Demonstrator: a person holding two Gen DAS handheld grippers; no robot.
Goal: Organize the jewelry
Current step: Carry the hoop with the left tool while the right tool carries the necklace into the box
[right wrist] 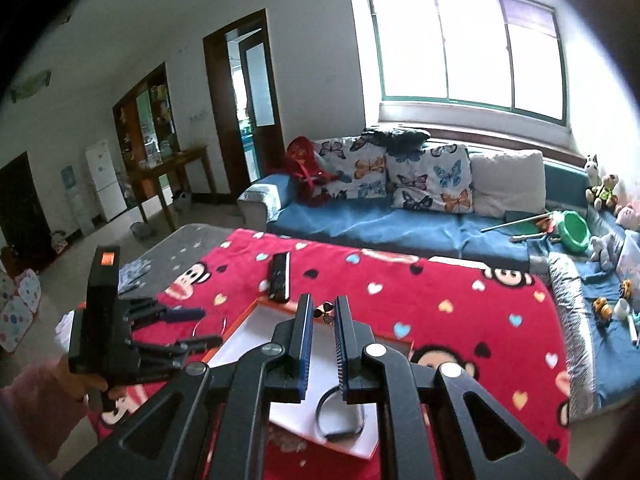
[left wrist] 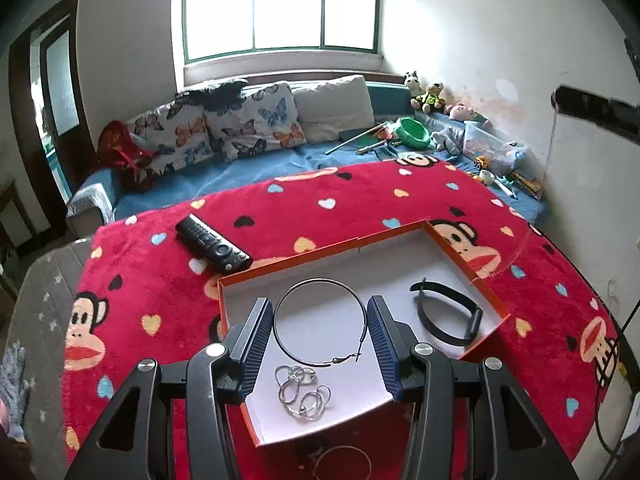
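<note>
While the big hoop earring (left wrist: 320, 322) lies flat in the orange box (left wrist: 460, 258), our left tongs (left wrist: 320, 320) hang spread wide around it, touching nothing.
Just beside it we see a silver ring chain (left wrist: 303, 397) and a black wristband (left wrist: 448, 316); our right tongs (right wrist: 324, 314) sit narrow, pinching a small dark earring (right wrist: 325, 312) over the red monkey blanket (left wrist: 360, 200), remote (left wrist: 212, 243) nearby.

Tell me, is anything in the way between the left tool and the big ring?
Nothing visible is. The left tool is open, and the big ring lies flat in the box right between its fingers. The silver chain and black band lie off to the side.
</note>
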